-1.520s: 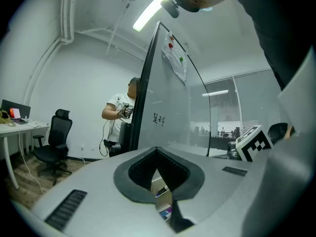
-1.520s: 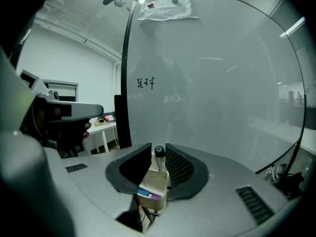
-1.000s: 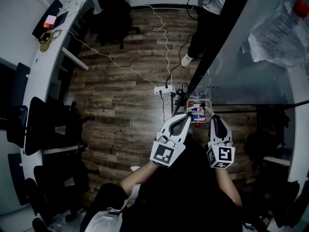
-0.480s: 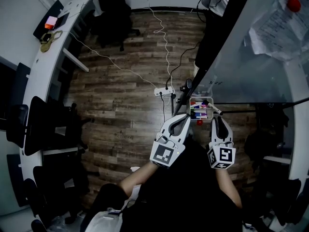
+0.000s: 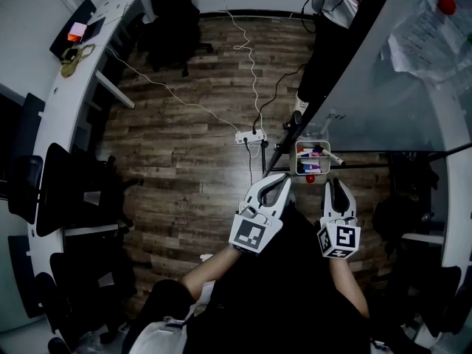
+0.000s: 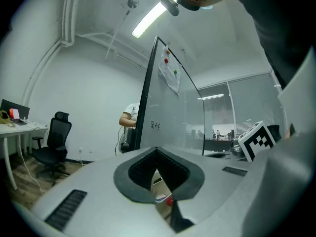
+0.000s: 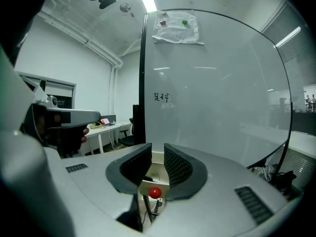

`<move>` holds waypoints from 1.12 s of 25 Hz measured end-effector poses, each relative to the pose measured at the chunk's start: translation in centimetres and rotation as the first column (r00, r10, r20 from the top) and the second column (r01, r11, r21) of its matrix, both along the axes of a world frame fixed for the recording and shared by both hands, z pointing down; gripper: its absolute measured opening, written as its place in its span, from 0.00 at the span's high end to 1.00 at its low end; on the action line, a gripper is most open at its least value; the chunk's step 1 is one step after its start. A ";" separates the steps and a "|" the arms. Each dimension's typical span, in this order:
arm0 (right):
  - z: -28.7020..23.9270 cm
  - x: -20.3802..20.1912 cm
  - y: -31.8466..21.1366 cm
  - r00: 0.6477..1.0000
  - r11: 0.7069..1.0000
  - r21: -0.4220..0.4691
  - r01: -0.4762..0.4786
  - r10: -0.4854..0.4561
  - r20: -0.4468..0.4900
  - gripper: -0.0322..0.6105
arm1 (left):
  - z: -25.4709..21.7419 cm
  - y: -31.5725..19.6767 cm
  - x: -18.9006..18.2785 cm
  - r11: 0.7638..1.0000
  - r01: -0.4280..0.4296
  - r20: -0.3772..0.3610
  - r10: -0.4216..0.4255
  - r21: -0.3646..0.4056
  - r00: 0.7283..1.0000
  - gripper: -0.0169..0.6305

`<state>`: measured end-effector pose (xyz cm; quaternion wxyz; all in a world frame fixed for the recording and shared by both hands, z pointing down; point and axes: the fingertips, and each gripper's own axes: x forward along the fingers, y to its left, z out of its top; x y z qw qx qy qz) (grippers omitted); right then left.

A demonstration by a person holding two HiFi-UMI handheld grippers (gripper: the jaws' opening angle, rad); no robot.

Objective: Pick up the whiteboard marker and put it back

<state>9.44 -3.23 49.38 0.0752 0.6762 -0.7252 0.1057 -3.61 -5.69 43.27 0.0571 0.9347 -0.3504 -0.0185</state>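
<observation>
Left gripper (image 5: 284, 177) was shut, tips touching, nothing between them. It hung just short of the board, idle, probably because this job only needs one tool. Right gripper (image 5: 335, 184) had its jaws a narrow gap apart and empty; its own view showed only the marker box (image 5: 298, 161) and a red ball (image 7: 155, 192) through the gap. It pointed straight at the box, so lined up for the pick or just let go; can't say which.

The box hung at the bottom edge of the whiteboard (image 5: 383, 87), with several coloured markers lying inside. One whiteboard marker (image 5: 333, 156) stuck out past the box's right side, just ahead of the right gripper's tips and not touching them. That's likely the task's thing; whether it rested on the board's ledge or on the box rim was too small to tell. The red ball sat just under the box, looked like a magnet.

Beyond: wooden floor (image 5: 192, 146), power strip (image 5: 249, 136) with cables, a second person (image 5: 332, 13) standing at the board's far end.
</observation>
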 end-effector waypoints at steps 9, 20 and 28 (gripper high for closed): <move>-1.1 -0.9 1.2 1.000 1.000 0.018 -0.007 0.006 0.017 0.84 | -0.4 1.2 -0.2 1.000 -0.013 0.000 0.013 -0.007 1.000 0.96; -1.7 -0.6 0.7 0.995 0.995 0.042 0.095 -0.097 0.039 0.89 | -0.4 1.6 0.8 0.999 0.048 0.031 -0.048 -0.011 0.998 0.96; -3.4 0.3 1.3 0.989 0.987 0.074 0.143 -0.146 0.039 0.92 | -0.5 2.1 2.8 0.997 0.082 0.057 -0.081 -0.014 0.995 0.96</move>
